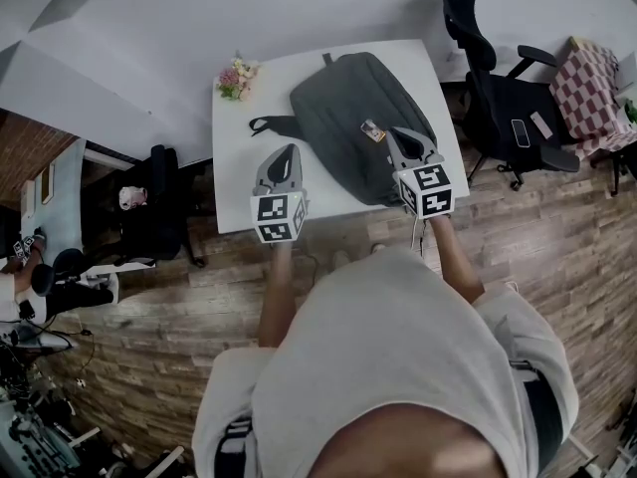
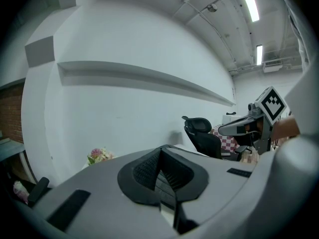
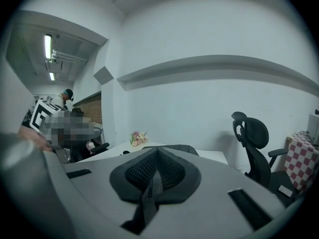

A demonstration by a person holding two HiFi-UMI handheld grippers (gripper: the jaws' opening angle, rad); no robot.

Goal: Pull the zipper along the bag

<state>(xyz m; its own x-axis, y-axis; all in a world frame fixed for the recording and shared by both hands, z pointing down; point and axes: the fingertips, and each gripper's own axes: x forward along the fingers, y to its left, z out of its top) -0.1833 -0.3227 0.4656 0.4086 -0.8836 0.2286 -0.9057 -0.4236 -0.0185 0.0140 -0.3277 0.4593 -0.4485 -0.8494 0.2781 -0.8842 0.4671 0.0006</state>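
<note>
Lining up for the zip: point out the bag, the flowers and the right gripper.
bag (image 1: 343, 108), head view, top panel.
flowers (image 1: 239, 76), head view, the blooms.
right gripper (image 1: 397, 134), head view, between its fingertips.

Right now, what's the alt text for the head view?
A person holds a shut left gripper and shut right gripper above a white table bearing a grey backpack. Flowers sit at its far left corner.
</note>
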